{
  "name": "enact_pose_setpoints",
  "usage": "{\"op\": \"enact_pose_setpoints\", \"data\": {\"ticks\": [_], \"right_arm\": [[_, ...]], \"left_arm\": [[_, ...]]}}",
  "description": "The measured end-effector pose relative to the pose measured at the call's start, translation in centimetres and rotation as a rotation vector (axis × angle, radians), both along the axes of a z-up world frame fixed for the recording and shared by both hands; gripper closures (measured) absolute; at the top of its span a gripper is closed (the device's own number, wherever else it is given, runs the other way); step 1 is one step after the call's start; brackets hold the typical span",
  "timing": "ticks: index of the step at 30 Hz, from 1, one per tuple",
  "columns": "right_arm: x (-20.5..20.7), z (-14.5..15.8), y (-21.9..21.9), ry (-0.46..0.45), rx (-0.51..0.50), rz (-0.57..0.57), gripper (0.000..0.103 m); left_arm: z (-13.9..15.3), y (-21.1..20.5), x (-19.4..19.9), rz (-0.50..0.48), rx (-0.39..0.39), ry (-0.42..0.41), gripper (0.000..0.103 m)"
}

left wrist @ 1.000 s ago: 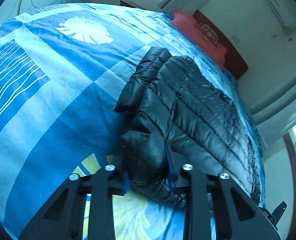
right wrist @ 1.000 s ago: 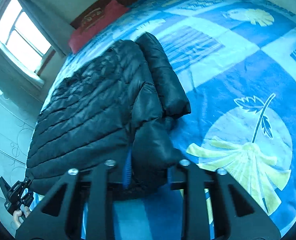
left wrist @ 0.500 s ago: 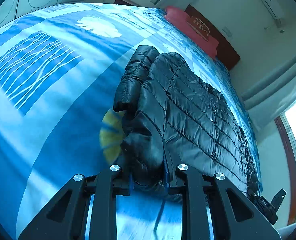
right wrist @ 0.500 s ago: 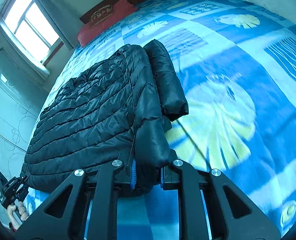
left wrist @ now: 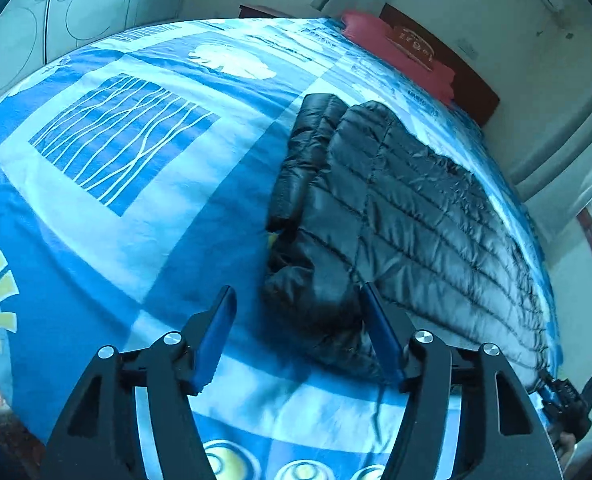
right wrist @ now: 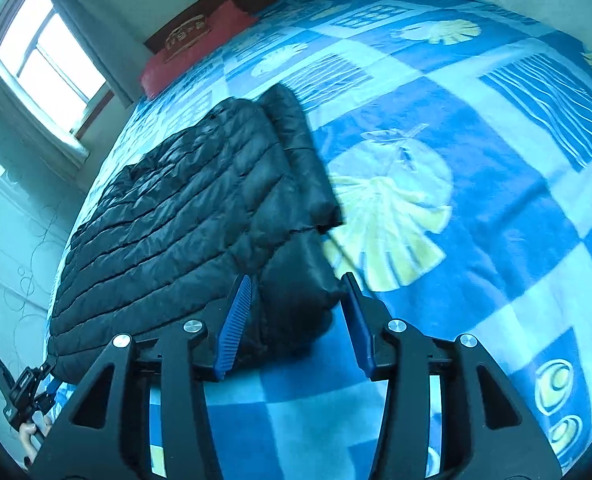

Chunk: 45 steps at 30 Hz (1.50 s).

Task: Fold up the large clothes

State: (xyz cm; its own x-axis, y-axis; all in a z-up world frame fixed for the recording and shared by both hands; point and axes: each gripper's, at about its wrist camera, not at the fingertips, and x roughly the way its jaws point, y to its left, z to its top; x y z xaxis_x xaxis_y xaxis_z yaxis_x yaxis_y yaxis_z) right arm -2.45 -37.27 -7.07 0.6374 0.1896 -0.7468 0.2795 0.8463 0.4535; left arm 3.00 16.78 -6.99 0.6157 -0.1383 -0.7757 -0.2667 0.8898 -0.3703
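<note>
– What changed just now?

– A moment ago both grabbers were pinching the near edge of the black puffy jacket (left wrist: 408, 216). Now they have let go, and the jacket lies flat on the blue bedspread (left wrist: 143, 216).

– How wide is the left gripper (left wrist: 296, 300) now?

– Its jaws are opening. The blue pads are well apart. The near corner of the jacket sits between them, close by the right pad, but nothing squeezes it. The left pad has only bedspread in front of it.

– And the right gripper (right wrist: 298, 286)?

– Same thing. Its jaws are opening too. The jacket's near fold bulges up between the two blue pads. I cannot tell if the cloth brushes them, but they are not pinching it.

– Where does the jacket go from there?

– It starts right at the tips of both grabbers and runs away from them up the bed. From the left one it spreads ahead and to the right. From the right one it spreads ahead and to the left. A folded sleeve (right wrist: 304, 152) lies along its long edge, on the side toward the open bedspread.

– What is past that?

– Further on there is more blue bedspread with a yellow leaf print (right wrist: 388, 220). At the far end lies a red pillow (right wrist: 191, 44) against a dark wooden headboard (left wrist: 456, 68). A window (right wrist: 43, 52) is on the wall off to the left of the right grabber.
</note>
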Motion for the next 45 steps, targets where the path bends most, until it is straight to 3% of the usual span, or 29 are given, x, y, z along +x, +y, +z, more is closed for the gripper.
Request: {"op": "enact_pose_setpoints", "data": {"ticks": [5,11,19,27,35,42,45], "right_arm": [[-1.2,-0.1,-1.3,0.005,0.011,-0.045,0.052],[-1.5,2.1,-0.3,-0.010,-0.118,-0.051,0.052],[0.3,4.7,5.8,-0.067,-0.179,0.107,0.052],[6.3,4.4,15.3,-0.072,-0.187,0.343,0.061],[13.5,5.4,21.8,-0.105,-0.221,0.411,0.062],[17.0,1.0,24.7,0.010,-0.254,0.444,0.062],[17.1,-0.1,24.9,0.013,-0.269,0.443,0.061]], "left_arm": [[-0.9,1.0,-1.0,0.019,-0.030,0.027,0.034],[0.9,1.2,-2.3,0.006,0.047,0.036,0.034],[2.5,2.0,-3.2,-0.008,0.122,0.016,0.033],[1.9,1.6,1.2,-0.051,0.120,0.033,0.033],[2.3,1.2,6.1,-0.108,0.152,0.032,0.033],[1.9,1.1,9.5,-0.148,0.161,0.051,0.033],[1.7,1.1,10.8,-0.178,0.152,0.059,0.033]]}}
